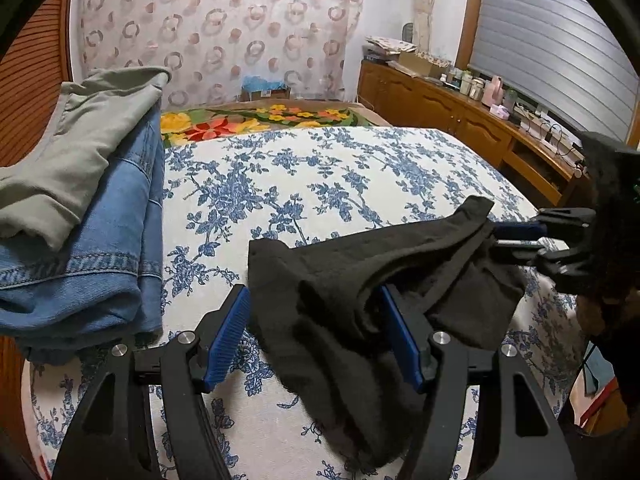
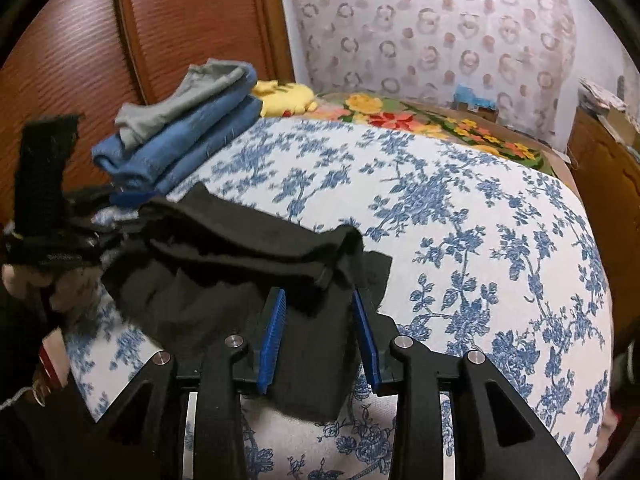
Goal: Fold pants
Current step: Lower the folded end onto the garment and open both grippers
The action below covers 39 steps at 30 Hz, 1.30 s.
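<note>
So the black pants [image 1: 360, 280] are bunched up in a folded lump on the bed [image 1: 320, 168], near the front edge of that blue-flowered white cover. The left tool [image 1: 316, 340] is spread wide with the cloth lying between its blue pads; the fabric drapes over the right-hand pad, and the left-hand pad stands clear of it, so it isn't pinching anything. The right tool [image 2: 320, 336] has its pads apart too, with a fold of the pants sitting in the gap. The pads look just off the cloth, not squeezing it. Each tool shows up at the edge of the other's view, at opposite ends of the pants. Off to the left by the wooden headboard [image 2: 180, 20] there's a stack of folded jeans [image 1: 100, 240] with grey-green pants [image 1: 80, 152] on top. A wooden sideboard [image 1: 460, 116] runs along the right wall.
</note>
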### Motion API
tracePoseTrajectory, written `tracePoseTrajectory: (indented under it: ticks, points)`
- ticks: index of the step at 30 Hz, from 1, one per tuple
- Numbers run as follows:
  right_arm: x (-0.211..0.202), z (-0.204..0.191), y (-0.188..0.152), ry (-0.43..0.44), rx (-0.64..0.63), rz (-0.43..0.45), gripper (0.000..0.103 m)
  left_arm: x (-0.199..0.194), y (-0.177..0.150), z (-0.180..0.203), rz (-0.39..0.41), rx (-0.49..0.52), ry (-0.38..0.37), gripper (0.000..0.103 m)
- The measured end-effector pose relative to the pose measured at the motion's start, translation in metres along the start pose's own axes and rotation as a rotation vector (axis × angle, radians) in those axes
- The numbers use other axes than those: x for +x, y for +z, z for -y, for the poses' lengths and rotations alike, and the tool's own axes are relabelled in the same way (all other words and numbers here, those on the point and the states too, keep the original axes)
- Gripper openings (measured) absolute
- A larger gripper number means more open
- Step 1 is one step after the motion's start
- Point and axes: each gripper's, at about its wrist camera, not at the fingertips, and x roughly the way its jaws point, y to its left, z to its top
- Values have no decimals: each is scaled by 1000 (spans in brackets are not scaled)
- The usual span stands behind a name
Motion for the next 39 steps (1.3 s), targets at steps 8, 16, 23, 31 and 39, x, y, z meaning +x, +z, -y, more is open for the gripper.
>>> tracePoseTrajectory:
  ticks: [8,16,23,31,39]
  points:
    - [25,-11,24,-67,-83,-37,36,-12,1,-6,29,-11,8,67]
    - [46,5,44,-108,-20,-21,36,-7,0,-11,16,-15,15,67]
    - [49,14,46,-107,33,-6,36,11,8,-9,-23,-4,18,67]
    - [41,18,40,-84,48,-3,36,30,23,-4,-41,24,-26,39]
    - [31,19,34,-79,56,3,36,26,37,-1,7,33,-29,15]
